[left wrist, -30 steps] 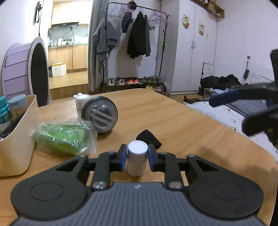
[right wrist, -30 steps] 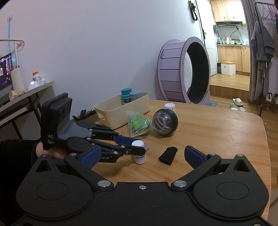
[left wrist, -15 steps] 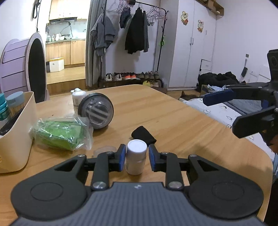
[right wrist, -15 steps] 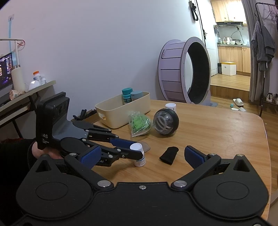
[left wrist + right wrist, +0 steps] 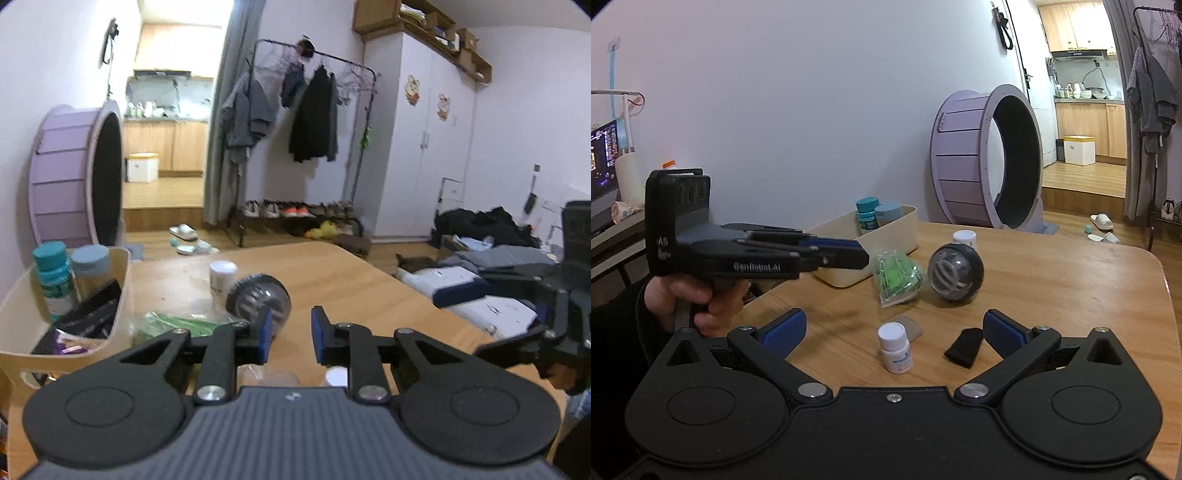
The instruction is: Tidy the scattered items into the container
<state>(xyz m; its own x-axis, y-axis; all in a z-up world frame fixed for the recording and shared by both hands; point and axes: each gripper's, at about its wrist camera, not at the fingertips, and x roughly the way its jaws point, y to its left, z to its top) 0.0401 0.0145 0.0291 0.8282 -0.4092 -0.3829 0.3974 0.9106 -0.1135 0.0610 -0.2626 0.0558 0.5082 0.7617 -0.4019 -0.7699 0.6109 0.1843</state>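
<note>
The small white pill bottle [image 5: 894,347] stands upright on the tabletop [image 5: 1071,280], free of both grippers, with a flat grey card [image 5: 911,325] just behind it and a black cloth piece [image 5: 964,346] to its right. In the left wrist view only the bottle's white cap [image 5: 336,376] shows, low behind the finger linkage. The left gripper [image 5: 862,254] is raised above the tabletop, held in the left hand [image 5: 694,295]; its fingers [image 5: 264,334] are parted with nothing between them. The right gripper [image 5: 892,330] sits low over the near tabletop edge with its fingers [image 5: 785,330] spread wide, the bottle and cloth piece lying in the span between them but untouched. Further back, a green plastic packet [image 5: 897,278] lies just beside a clear ball with a black band [image 5: 955,273], and a white jar [image 5: 964,238] stands behind the ball. The cream container [image 5: 886,240] sits at the far left of the tabletop, touching or nearly touching the packet; it holds a teal-capped bottle [image 5: 53,277], a grey-blue-capped bottle [image 5: 90,264] and a dark packet [image 5: 88,314]. A purple wheel [image 5: 986,166] stands on the floor beyond the tabletop.
</note>
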